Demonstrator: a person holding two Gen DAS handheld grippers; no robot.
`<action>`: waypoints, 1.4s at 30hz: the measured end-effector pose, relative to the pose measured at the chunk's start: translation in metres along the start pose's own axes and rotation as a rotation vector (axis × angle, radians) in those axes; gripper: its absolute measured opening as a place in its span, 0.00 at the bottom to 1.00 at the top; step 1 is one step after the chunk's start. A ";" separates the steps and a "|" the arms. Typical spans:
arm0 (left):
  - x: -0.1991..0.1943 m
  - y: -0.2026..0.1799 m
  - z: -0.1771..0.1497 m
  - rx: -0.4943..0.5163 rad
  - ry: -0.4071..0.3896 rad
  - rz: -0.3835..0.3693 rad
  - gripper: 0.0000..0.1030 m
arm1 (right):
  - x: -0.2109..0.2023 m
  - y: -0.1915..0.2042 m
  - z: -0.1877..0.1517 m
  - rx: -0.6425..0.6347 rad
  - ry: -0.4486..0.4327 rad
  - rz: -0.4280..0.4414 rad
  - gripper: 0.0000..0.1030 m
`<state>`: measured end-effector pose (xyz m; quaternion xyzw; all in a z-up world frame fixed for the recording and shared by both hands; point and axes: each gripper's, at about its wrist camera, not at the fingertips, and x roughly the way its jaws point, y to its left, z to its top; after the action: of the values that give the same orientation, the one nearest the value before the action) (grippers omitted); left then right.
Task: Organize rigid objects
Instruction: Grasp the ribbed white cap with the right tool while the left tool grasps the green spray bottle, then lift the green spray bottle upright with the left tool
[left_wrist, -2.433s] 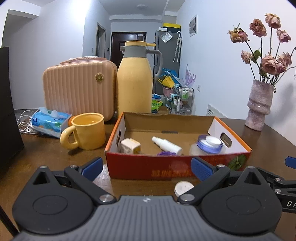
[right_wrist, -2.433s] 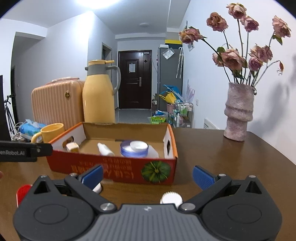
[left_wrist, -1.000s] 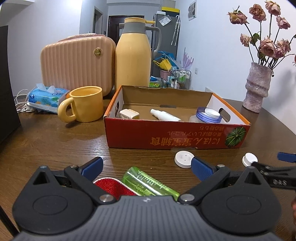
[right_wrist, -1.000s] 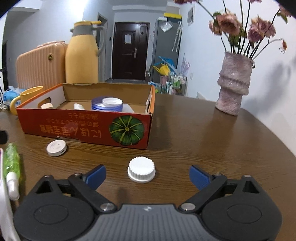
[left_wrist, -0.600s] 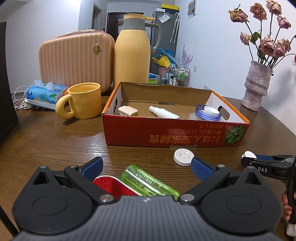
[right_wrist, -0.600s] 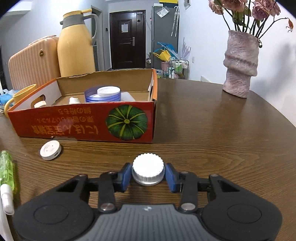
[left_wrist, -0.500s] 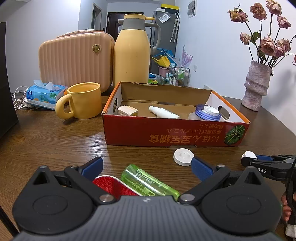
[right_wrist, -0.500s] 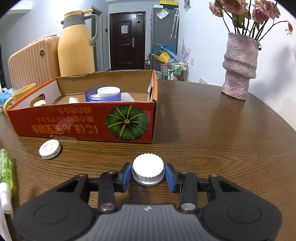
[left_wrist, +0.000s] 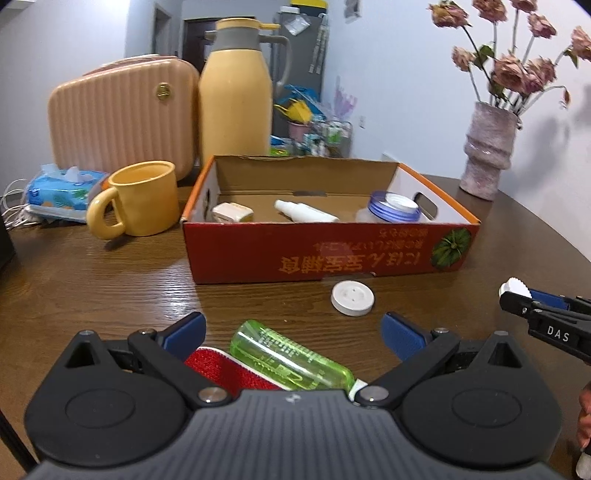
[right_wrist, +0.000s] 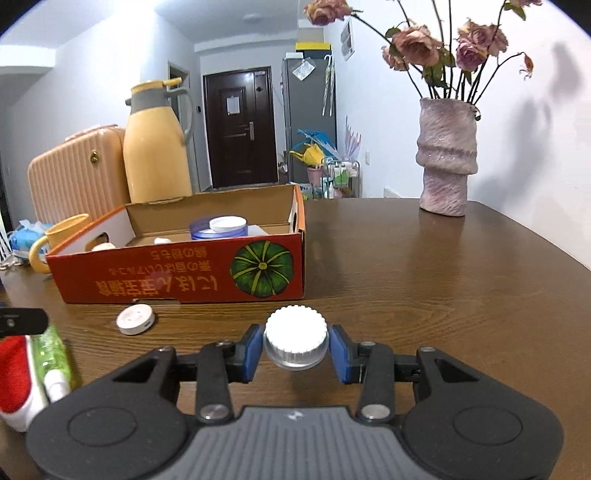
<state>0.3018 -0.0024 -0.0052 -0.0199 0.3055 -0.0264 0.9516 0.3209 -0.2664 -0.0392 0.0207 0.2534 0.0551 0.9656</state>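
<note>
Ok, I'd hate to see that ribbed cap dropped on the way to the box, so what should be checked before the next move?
1. Right gripper shut on the white ribbed cap, a pad on each side: ok.
2. Cap clear of the table: cannot tell.
3. Free floor space in the red box near the blue-lidded jar: ok.
4. Path to the box clear of the flat white disc: ok.
5. Left gripper open, out of the way, over the green bottle: ok.

"DAS" — right gripper (left_wrist: 517, 295)
</note>
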 end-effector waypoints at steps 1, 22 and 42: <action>0.001 0.000 0.000 0.007 0.009 -0.007 1.00 | -0.003 0.001 -0.002 0.002 -0.004 0.002 0.38; 0.026 -0.031 -0.009 0.008 0.149 0.098 0.56 | -0.017 0.002 -0.011 0.026 -0.019 0.039 0.38; 0.046 -0.050 -0.013 -0.027 0.156 0.143 0.35 | -0.022 0.004 -0.012 0.028 -0.034 0.068 0.38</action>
<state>0.3291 -0.0553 -0.0397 -0.0086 0.3797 0.0444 0.9240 0.2953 -0.2649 -0.0386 0.0437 0.2369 0.0839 0.9669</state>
